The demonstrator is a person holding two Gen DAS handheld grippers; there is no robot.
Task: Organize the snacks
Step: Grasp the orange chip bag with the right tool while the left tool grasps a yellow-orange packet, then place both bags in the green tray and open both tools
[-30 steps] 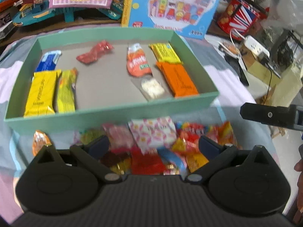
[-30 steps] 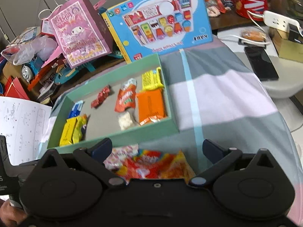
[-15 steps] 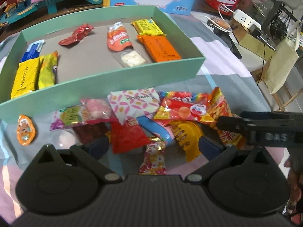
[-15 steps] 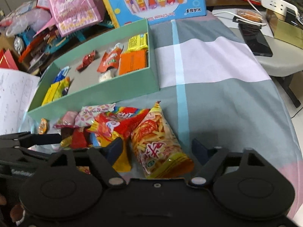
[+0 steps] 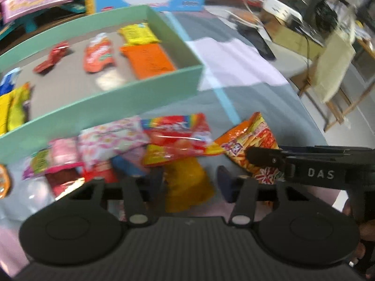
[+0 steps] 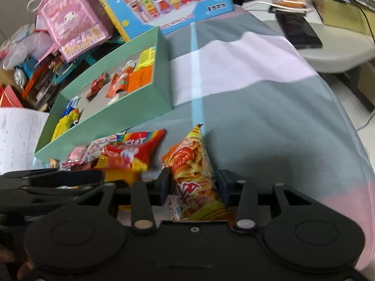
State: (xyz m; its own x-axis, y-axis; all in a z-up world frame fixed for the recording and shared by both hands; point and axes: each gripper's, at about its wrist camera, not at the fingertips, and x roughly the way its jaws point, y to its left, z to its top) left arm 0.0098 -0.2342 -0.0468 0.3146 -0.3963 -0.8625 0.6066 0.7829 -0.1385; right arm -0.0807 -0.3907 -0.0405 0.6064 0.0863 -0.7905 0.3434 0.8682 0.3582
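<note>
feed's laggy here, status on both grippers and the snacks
Right gripper closing around fries bag, left gripper closing over yellow packet. Green box part filled. Pile loose, nothing blocking.

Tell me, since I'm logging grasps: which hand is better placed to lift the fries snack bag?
Right: its tool straddles the fries snack bag, jaws closing. The left tool is over a yellow packet.

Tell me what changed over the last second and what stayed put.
Both tools came down from over the green box to the loose snack pile in front of it, jaws wide then, closing now. The right tool brackets the fries packet; the left tool straddles the yellow packet. Whether either pad presses yet is unclear. The snacks in the box and the pile lie as before.
</note>
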